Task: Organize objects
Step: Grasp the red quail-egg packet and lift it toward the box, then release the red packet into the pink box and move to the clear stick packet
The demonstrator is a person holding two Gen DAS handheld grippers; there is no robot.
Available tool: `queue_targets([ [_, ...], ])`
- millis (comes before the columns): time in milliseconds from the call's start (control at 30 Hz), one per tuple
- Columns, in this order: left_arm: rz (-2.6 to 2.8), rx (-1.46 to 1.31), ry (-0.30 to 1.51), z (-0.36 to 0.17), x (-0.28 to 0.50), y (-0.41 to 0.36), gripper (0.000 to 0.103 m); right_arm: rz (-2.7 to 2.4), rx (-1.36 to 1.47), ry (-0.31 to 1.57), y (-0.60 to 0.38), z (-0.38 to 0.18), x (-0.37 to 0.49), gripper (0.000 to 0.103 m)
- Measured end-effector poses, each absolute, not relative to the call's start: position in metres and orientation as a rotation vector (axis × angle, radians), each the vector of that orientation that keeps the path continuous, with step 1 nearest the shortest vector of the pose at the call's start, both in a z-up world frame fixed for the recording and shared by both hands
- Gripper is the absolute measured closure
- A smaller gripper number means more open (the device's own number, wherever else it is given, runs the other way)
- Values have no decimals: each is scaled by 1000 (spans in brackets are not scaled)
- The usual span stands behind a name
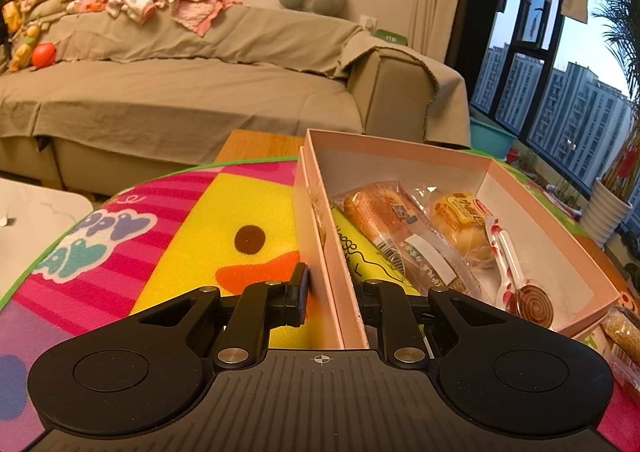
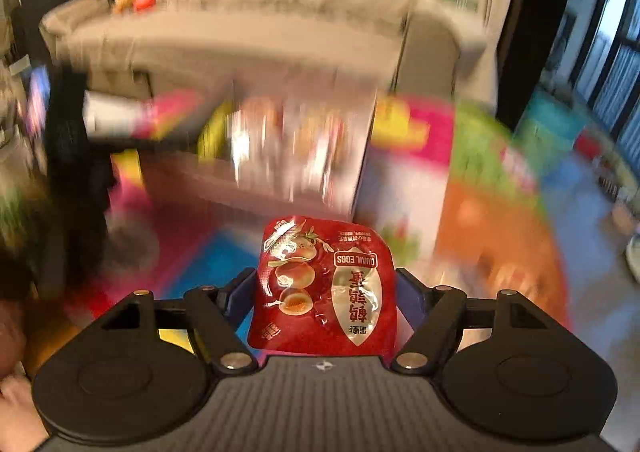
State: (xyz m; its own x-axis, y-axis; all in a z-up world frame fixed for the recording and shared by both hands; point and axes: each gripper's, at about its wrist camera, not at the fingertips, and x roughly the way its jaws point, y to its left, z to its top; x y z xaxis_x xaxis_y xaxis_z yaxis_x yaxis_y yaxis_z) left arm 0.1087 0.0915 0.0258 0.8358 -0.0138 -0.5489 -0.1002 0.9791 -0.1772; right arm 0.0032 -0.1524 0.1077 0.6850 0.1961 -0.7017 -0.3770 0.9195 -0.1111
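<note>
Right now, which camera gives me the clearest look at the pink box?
The left wrist view: the pink box is sharp, open, with snacks inside, and the left gripper clamps its near wall. The right wrist view shows only a motion-blurred box.

Red quail-egg packet (image 2: 324,288) upright; open pink box (image 1: 540,208) holds wrapped snacks (image 1: 404,228).

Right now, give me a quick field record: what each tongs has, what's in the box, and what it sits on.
left tongs: shut on the pink box's near wall
right tongs: shut on red quail egg packet, held clear of the mat
pink box: open, holds wrapped bread, bun pack, lollipop, yellow packet
surface: colourful duck mat
right wrist view: background blurred
</note>
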Motion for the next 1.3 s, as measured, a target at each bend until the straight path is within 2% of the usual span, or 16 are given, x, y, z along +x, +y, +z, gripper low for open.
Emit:
queue_targets([
  [167, 48, -200, 578, 25, 110, 91, 84, 331, -200, 529, -140, 177, 21, 30],
  [267, 48, -191, 573, 23, 110, 91, 85, 358, -151, 520, -126, 192, 48, 30],
  [467, 51, -154, 555, 21, 108, 89, 85, 385, -128, 660, -96, 158, 101, 30],
  [767, 51, -159, 550, 21, 106, 91, 85, 445, 11, 783, -92, 120, 125, 29],
  [1100, 50, -161, 551, 21, 106, 92, 85, 344, -32, 708, -139, 121, 94, 23],
  [1300, 51, -168, 549, 21, 106, 92, 86, 186, -53, 735, -198, 102, 61, 22],
])
